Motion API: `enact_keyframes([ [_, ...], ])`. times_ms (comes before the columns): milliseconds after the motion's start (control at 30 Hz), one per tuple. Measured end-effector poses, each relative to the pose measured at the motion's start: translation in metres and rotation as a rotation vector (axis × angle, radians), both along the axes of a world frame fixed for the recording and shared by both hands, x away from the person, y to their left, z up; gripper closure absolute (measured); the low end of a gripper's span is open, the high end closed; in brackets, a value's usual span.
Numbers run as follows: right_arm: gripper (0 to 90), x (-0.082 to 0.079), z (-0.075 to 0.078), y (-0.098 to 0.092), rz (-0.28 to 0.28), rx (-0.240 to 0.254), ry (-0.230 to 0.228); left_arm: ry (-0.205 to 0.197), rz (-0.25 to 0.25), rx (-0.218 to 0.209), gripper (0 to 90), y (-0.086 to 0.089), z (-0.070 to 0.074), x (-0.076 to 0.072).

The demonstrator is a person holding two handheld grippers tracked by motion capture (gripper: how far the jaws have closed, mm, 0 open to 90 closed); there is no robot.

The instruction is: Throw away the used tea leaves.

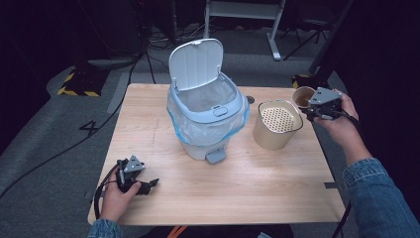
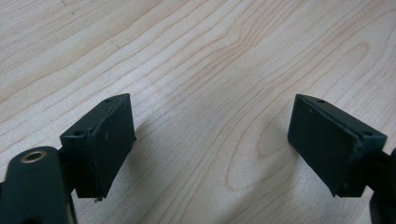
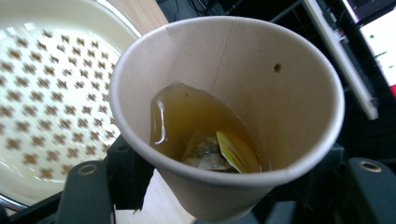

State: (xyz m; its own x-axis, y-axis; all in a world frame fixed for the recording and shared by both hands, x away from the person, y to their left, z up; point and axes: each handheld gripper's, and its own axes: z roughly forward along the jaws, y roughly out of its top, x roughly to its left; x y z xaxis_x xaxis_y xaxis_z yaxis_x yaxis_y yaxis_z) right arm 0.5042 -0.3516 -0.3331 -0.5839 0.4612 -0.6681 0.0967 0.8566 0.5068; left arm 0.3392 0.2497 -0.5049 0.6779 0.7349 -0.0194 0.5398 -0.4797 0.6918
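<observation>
Holding: the right gripper (image 1: 317,110) grasps a paper cup (image 3: 227,112), one black jaw on each side of its wall
Cup contents: amber liquid pooled to one side of the tilted cup, with a tea bag (image 3: 201,150) and its yellow tag (image 3: 238,153) lying in it
Cup place: raised off the table's right edge, just right of the cream strainer bucket (image 1: 277,124) — the rim (image 1: 302,96) shows behind the gripper's grey plate
Strainer bucket: a perforated insert (image 3: 51,107) sits inside it; the bucket stands close to the right of the pedal bin
Pedal bin (image 1: 207,115): mid-table, left of the bucket, white lid (image 1: 195,63) standing open, clear liner folded over the rim, grey pedal (image 1: 216,156) facing the near edge
Left gripper (image 1: 144,186): far left of the bucket near the front edge of the wooden table (image 1: 257,183) — jaws spread wide, nothing between them but bare wood
</observation>
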Motion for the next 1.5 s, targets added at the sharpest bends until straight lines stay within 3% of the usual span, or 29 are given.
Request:
enact_keyframes([
  [133, 33.1, 0.000, -0.002, 0.008, 0.013, -0.126, -0.032, 0.000, 0.001, -0.001, 15.1, 0.000, 0.000, 0.000],
  [167, 33.1, 0.000, -0.002, 0.008, 0.013, -0.126, -0.032, 0.000, 0.001, -0.001, 15.1, 0.000, 0.000, 0.000],
  [333, 33.2, 0.000, -0.005, 0.022, 0.050, -0.325, -0.078, -0.002, 0.001, -0.001, 15.1, 0.000, 0.000, 0.000],
  [533, 33.3, -0.002, -0.009, 0.031, 0.052, -0.453, -0.122, -0.001, 0.001, -0.002, 15.1, 0.000, 0.000, 0.000],
  [567, 33.3, -0.002, -0.009, 0.031, 0.052, -0.453, -0.122, -0.001, 0.001, -0.002, 15.1, 0.000, 0.000, 0.000],
  [700, 33.3, -0.004, -0.011, 0.038, 0.072, -0.579, -0.168, -0.002, 0.001, -0.001, 15.1, 0.000, 0.000, 0.000],
  [900, 33.3, -0.008, -0.017, 0.049, 0.108, -0.796, -0.259, 0.000, 0.000, 0.000, 15.1, 0.000, 0.000, 0.000],
  [1100, 33.0, -0.012, -0.019, 0.058, 0.155, -0.955, -0.346, -0.002, 0.001, -0.001, 15.1, 0.000, 0.000, 0.000],
  [1233, 32.9, -0.017, -0.022, 0.067, 0.187, -1.127, -0.424, -0.002, 0.000, -0.001, 15.1, 0.000, 0.000, 0.000],
  [1267, 32.9, -0.017, -0.022, 0.067, 0.187, -1.127, -0.424, -0.002, 0.000, -0.001, 15.1, 0.000, 0.000, 0.000],
  [1333, 32.9, -0.021, -0.024, 0.074, 0.211, -1.227, -0.478, -0.001, 0.001, -0.001, 15.1, 0.000, 0.000, 0.000],
  [1500, 32.9, -0.023, -0.028, 0.082, 0.240, -1.407, -0.545, 0.000, 0.000, 0.000, 15.1, 0.000, 0.000, 0.000],
])
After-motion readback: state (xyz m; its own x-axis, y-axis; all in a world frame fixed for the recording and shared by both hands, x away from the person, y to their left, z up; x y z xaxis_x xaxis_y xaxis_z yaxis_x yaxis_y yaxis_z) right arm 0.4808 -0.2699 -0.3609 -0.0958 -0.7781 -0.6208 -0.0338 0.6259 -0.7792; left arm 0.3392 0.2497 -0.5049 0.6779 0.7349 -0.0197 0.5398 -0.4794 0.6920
